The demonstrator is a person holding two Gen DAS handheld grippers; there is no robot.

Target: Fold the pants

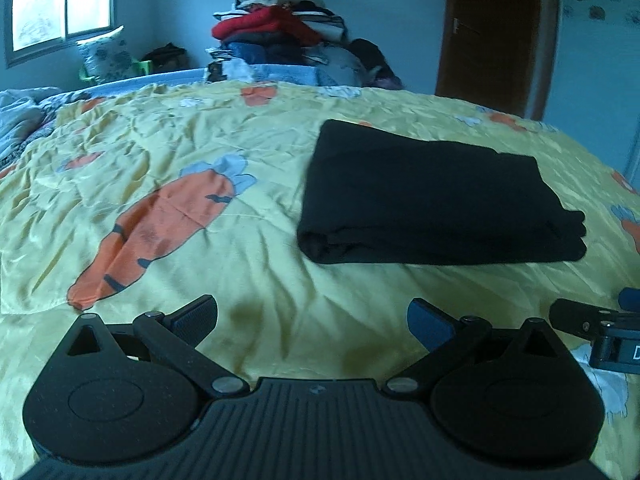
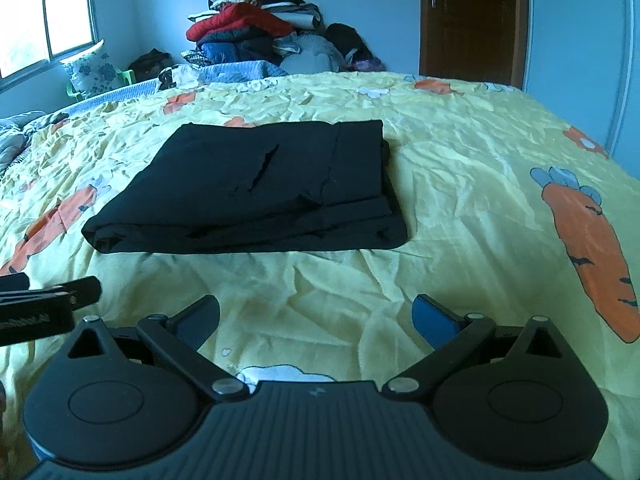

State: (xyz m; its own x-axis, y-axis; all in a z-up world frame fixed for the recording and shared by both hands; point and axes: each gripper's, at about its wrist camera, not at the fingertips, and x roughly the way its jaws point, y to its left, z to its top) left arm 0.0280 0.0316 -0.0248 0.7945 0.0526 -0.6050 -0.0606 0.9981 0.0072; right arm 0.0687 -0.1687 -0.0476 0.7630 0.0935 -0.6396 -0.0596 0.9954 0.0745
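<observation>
- Jaws of the left gripper [image 1: 312, 322] stand wide apart and hold nothing; in the left wrist view its two black fingers with blue pads [image 1: 430, 326] spread across the bottom of the frame above bare bedding.
- Same view: the black pants [image 1: 432, 200], folded into a flat rectangular bundle, lie right of centre on the wrinkled yellow bedsheet printed with orange carrots [image 1: 192, 128], well apart from the fingers.
- One large carrot print [image 1: 160, 228] fills the left middle of the frame; part of the right gripper [image 1: 596, 324] pokes in at the lower right edge.
- Upper centre holds a tall heap of clothes with a red garment [image 1: 280, 20], a window [image 1: 60, 4] sits upper left, and a brown wooden door [image 1: 496, 32] upper right.
- Right wrist view: the right gripper [image 2: 316, 320] is likewise released, its jaws splayed and empty over the yellow bedsheet [image 2: 460, 160] at the bottom of the frame.
- Folded black pants [image 2: 260, 192] lie left of centre, layered edges showing along their right and near sides, clear of both fingers.
- Part of the left gripper [image 2: 48, 300] enters at the lower left edge; the clothes heap [image 2: 256, 24] is upper centre, the door [image 2: 472, 16] upper right.
</observation>
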